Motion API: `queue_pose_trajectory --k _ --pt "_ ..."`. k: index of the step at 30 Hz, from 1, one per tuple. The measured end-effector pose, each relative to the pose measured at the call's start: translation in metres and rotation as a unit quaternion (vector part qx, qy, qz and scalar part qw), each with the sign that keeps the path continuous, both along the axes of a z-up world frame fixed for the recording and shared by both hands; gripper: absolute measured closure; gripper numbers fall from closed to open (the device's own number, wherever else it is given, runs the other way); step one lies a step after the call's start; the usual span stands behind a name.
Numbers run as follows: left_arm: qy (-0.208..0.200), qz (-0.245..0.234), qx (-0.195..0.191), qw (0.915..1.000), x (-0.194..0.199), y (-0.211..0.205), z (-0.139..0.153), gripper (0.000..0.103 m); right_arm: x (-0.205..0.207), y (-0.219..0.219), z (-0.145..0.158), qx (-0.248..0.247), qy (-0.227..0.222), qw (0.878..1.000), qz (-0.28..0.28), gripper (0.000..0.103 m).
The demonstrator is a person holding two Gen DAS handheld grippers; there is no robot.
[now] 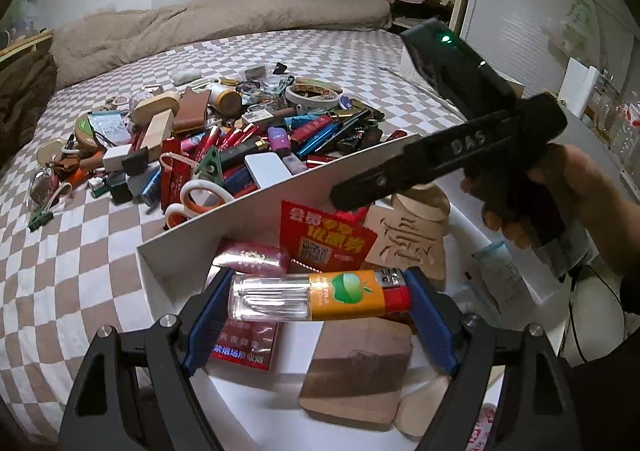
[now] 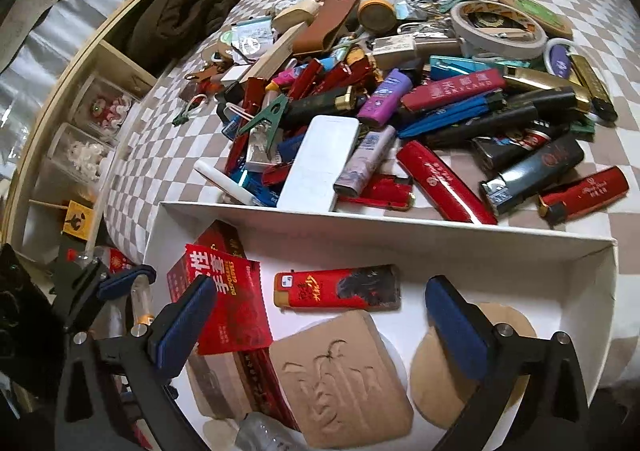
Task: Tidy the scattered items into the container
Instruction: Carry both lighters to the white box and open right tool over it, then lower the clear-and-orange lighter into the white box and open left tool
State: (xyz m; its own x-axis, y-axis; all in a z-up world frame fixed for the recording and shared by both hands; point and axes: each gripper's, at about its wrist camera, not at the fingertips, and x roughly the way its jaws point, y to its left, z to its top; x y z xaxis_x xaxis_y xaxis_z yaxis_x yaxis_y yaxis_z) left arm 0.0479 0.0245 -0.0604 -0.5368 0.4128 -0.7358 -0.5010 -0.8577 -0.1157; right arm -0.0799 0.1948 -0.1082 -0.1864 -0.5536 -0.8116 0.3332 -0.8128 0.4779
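Note:
A white box [image 1: 260, 197] [image 2: 400, 229] sits on the checkered bed beside a pile of lighters and small items [image 1: 240, 131] [image 2: 400, 111]. My left gripper [image 1: 318, 283] is shut on a clear-and-orange lighter [image 1: 344, 293], held crosswise between its blue pads above the box. The right gripper [image 2: 320, 291] hangs wide open over the box with nothing between its pads. Below it a red-and-black lighter [image 2: 338, 287] lies on the box floor. The left wrist view shows the right gripper's black body [image 1: 440, 155] held by a hand.
In the box lie a red paper packet [image 2: 224, 303], a carved wooden plaque [image 2: 344, 379], a round wooden disc [image 2: 436, 383] and a red carton [image 1: 244, 343]. White scissors [image 1: 200, 197] and a white case [image 2: 320, 163] rest against the box's far wall. Shelves [image 2: 80, 123] flank the bed.

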Motion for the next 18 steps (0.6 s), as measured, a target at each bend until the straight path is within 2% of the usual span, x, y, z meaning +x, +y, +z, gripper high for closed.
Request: queue_pose_trajectory --k 10,18 --pt "-0.02 -0.012 0.003 0.9997 0.006 0.003 -0.005 0.019 0.018 0.009 0.013 0.017 0.023 0.999 0.021 0.0" --pt "-0.032 -0.022 0.006 0.9992 0.013 0.001 -0.004 0.019 0.03 0.012 0.026 0.061 0.077 0.994 0.039 0.0"
